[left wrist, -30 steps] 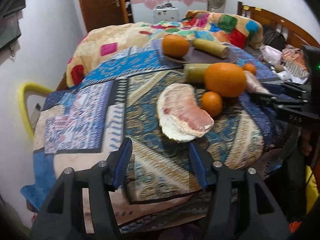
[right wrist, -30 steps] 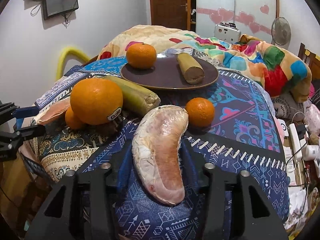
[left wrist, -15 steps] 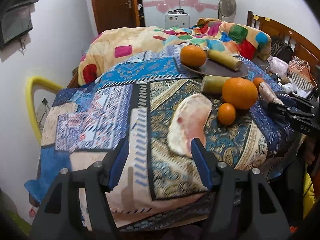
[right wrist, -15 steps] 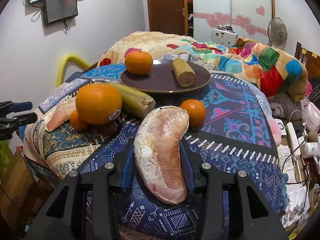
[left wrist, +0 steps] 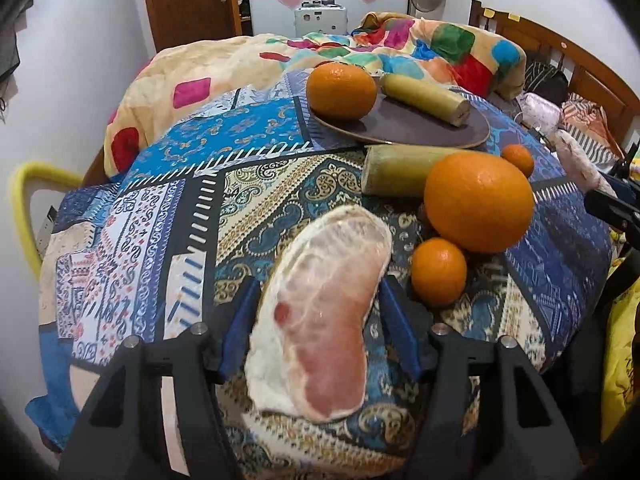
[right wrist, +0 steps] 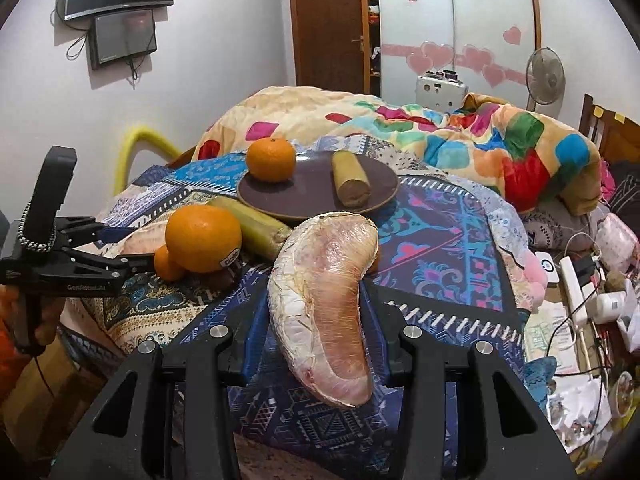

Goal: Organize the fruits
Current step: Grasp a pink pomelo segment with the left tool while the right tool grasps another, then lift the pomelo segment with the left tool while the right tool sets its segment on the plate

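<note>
My right gripper (right wrist: 310,316) is shut on a wrapped pomelo segment (right wrist: 328,300) and holds it above the patterned bedspread. My left gripper (left wrist: 318,328) has its jaws around a second pomelo segment (left wrist: 324,320) that lies on the bedspread; both pads sit at its sides. A brown plate (right wrist: 316,200) holds an orange (right wrist: 271,159) and a yellow-green stalk piece (right wrist: 351,184). In front of the plate lie a large orange (left wrist: 478,200), a small orange (left wrist: 438,272), another small orange (left wrist: 518,158) and a second stalk piece (left wrist: 400,168).
A colourful patchwork blanket (right wrist: 500,148) is heaped behind the plate. A wooden headboard (left wrist: 560,52) and clutter with a power strip (right wrist: 572,284) stand to the right. A yellow hoop (left wrist: 20,208) sits at the bed's left edge. A fan (right wrist: 546,76) stands by the far wall.
My left gripper moved forward from the bed's edge until its jaws enclosed the near pomelo segment. My right gripper lifted its pomelo segment up off the bedspread.
</note>
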The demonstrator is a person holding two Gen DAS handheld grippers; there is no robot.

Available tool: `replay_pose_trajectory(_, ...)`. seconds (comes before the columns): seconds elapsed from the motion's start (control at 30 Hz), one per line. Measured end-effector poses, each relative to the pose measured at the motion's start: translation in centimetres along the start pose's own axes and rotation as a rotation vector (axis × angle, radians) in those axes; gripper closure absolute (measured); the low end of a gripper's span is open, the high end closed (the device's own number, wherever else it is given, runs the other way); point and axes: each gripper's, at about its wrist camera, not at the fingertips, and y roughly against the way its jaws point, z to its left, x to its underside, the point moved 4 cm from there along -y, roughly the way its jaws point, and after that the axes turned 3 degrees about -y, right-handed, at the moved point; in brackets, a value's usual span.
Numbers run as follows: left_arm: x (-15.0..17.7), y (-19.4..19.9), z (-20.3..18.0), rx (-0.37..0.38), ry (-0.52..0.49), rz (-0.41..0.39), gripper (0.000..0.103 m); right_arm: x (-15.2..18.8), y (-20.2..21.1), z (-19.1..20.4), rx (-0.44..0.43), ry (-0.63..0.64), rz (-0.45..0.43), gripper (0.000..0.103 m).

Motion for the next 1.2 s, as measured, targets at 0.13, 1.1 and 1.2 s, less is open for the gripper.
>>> replay_pose_trajectory(0.13, 0.0, 0.0, 0.1, 0.005, 0.011, -0.014, 0.050, -0.2, -0.1, -0.3, 0.009, -0.001, -0.003, 0.063)
replay_pose_trajectory(1.1, -10.6, 5.7, -2.2, -0.018, -0.008, -0.287, 0.051, -7.2, -1.3, -1.5, 0.042, 0.015, -0.129, 0.063)
replay_pose_trajectory(1.2, -11.8, 5.1, -2.6, -0.025, -0.027, -0.298, 0.051, -8.1, -1.9, -1.6, 0.042, 0.018, -0.135, 0.063)
